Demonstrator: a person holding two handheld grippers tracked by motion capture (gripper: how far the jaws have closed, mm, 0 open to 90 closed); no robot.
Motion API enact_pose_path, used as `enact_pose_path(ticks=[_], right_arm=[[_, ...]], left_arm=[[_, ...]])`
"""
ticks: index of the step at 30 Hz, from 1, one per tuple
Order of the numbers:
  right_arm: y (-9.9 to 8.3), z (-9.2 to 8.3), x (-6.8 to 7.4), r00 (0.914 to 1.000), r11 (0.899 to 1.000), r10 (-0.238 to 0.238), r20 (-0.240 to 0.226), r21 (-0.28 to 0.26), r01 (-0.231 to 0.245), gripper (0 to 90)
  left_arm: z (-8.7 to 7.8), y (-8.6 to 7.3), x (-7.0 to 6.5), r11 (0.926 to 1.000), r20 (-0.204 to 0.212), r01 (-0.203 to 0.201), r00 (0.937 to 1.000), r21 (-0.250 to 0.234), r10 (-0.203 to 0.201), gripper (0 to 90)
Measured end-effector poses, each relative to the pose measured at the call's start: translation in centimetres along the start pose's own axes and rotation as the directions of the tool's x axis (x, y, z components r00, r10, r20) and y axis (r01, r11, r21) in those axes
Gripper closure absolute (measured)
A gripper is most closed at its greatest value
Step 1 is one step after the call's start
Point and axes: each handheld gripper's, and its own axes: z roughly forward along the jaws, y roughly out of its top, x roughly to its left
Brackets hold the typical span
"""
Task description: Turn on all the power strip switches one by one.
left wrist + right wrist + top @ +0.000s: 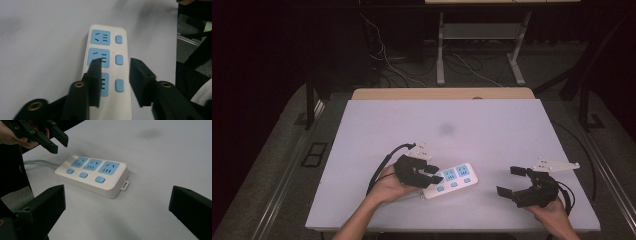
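Surface [492, 125]: flat, matte, pale sheet, rectangular. Power strip [452, 180]: smooth white plastic slab, rounded corners, three blue socket faces beside three blue rounded buttons, hanging loop at one end, grey cable at the other; lies flat on the surface near its front edge. Left claw [436, 174]: black, above the strip's cable end, jaws apart, holding nothing. Right claw [508, 181]: wide apart, empty, well right of the strip.
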Motion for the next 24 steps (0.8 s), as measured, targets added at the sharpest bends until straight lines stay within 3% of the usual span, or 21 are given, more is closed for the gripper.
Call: enact_pose_path(ticks=[5, 24], right_arm=[[0.0, 0.1, 0.0, 1.0, 1.0, -0.002, 0.0, 0.001, 0.002, 0.5], [0.0, 0.1, 0.0, 1.0, 1.0, -0.005, -0.001, 0.004, 0.005, 0.5]], left_arm=[[0.4, 0.0, 0.0, 0.9993, 0.016, -0.024, 0.9996, 0.03, 0.023, 89.0], [2.2, 0.3, 0.2, 0.9958, 0.024, -0.013, 0.9996, 0.09, 0.011, 89.2]])
